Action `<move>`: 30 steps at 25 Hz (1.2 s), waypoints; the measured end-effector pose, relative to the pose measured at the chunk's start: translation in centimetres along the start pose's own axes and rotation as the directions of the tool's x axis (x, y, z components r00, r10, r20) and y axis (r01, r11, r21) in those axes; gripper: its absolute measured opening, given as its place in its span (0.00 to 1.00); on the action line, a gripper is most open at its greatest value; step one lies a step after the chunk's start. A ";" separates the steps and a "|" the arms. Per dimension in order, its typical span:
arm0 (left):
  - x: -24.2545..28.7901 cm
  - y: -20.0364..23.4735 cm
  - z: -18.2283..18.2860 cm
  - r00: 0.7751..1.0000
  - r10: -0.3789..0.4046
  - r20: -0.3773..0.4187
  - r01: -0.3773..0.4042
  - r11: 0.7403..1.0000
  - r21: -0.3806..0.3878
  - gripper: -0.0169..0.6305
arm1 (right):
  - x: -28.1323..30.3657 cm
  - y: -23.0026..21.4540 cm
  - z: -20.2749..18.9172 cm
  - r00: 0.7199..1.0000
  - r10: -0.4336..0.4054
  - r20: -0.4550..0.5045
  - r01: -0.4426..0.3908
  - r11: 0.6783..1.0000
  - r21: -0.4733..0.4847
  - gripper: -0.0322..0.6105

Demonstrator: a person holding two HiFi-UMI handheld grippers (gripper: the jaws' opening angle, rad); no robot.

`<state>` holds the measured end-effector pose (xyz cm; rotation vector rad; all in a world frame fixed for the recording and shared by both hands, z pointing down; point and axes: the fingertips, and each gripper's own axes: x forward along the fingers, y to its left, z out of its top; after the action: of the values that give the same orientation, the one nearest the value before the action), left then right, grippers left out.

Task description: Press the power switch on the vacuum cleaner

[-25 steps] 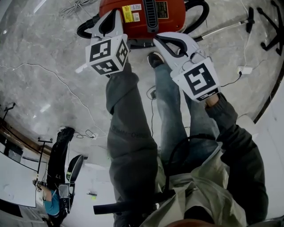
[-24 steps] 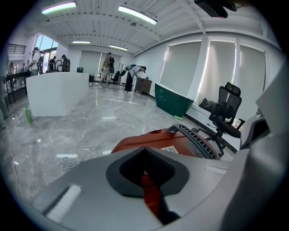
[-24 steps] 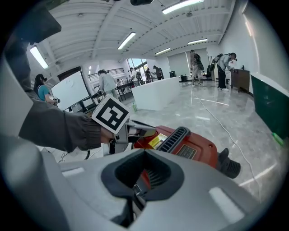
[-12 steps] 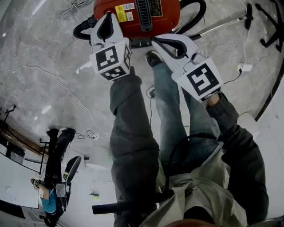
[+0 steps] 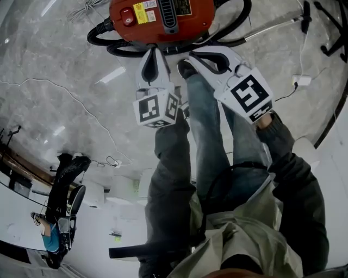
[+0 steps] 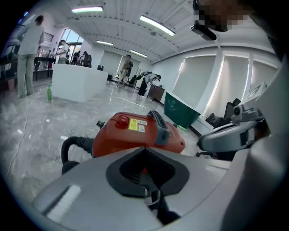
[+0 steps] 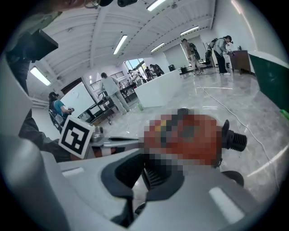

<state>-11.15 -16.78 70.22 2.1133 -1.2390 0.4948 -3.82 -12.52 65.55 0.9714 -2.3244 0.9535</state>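
Progress: switch not yet touched | vacuum cleaner on floor, red power switch on top | left tongs clenched, empty, beside body | right tongs clenched, empty | remaining: reach, press.

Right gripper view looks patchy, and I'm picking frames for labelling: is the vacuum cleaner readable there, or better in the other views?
Right gripper view: a mosaic patch hides the body; only the hose socket shows. Left gripper view: vacuum cleaner and its red switch sharp, though bowed by fisheye. Head view: both clear, with lamp glare streaking the floor.
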 end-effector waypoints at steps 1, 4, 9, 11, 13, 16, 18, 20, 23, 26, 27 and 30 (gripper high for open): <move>-1.2 -0.8 -0.9 1.000 -0.002 -0.006 0.002 1.000 -0.027 0.03 | -0.4 0.3 -0.2 1.000 0.011 0.011 -0.011 1.000 0.000 0.05; -4.6 -2.9 -3.1 1.000 -0.008 -0.025 0.006 0.996 -0.087 0.03 | -2.0 1.0 -0.4 0.995 0.043 0.087 -0.047 0.998 0.050 0.05; -7.9 -5.5 -3.7 1.000 -0.005 -0.020 0.003 0.995 -0.096 0.03 | -5.2 0.9 -1.2 0.983 0.096 0.156 -0.122 0.979 0.163 0.05; -9.1 -6.4 -3.0 1.000 0.003 -0.008 -0.003 0.995 -0.097 0.03 | -6.7 1.4 -1.7 0.984 0.117 0.131 -0.134 0.982 0.130 0.05; -10.5 -7.6 -1.8 1.000 0.013 0.011 -0.012 0.995 -0.099 0.03 | -8.5 2.3 -2.2 0.985 0.146 0.094 -0.154 0.985 0.081 0.06; -12.8 -9.9 0.4 0.999 0.026 0.048 -0.021 0.995 -0.093 0.03 | -11.4 3.6 -2.3 0.980 0.187 0.073 -0.191 0.980 0.048 0.09; -14.4 -11.5 1.9 0.996 0.032 0.084 -0.025 0.996 -0.088 0.03 | -13.2 4.4 -1.7 0.975 0.210 0.079 -0.213 0.977 0.032 0.09; -16.1 -13.6 3.0 0.994 0.033 0.107 -0.024 0.996 -0.082 0.03 | -15.1 5.6 -1.2 0.973 0.215 0.080 -0.216 0.976 0.008 0.09; -18.5 -16.5 4.2 0.993 0.031 0.115 -0.021 0.996 -0.085 0.03 | -17.6 7.4 0.2 0.978 0.194 0.082 -0.190 0.980 -0.049 0.09; -21.1 -19.2 5.7 0.993 0.034 0.111 -0.022 0.994 -0.104 0.03 | -20.3 9.3 2.2 0.977 0.182 0.110 -0.176 0.983 -0.058 0.09; -22.1 -20.2 6.5 0.993 0.031 0.113 -0.019 0.994 -0.105 0.03 | -21.5 10.1 2.9 0.974 0.191 0.118 -0.187 0.981 -0.043 0.09; -25.3 -23.0 10.1 0.990 -0.004 0.138 0.013 0.998 -0.059 0.03 | -25.0 11.9 5.7 0.964 0.218 0.151 -0.217 0.976 -0.022 0.09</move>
<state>-3.32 0.66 40.05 2.1306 -1.3043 0.3078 2.92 0.39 41.27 0.8251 -2.6032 0.9867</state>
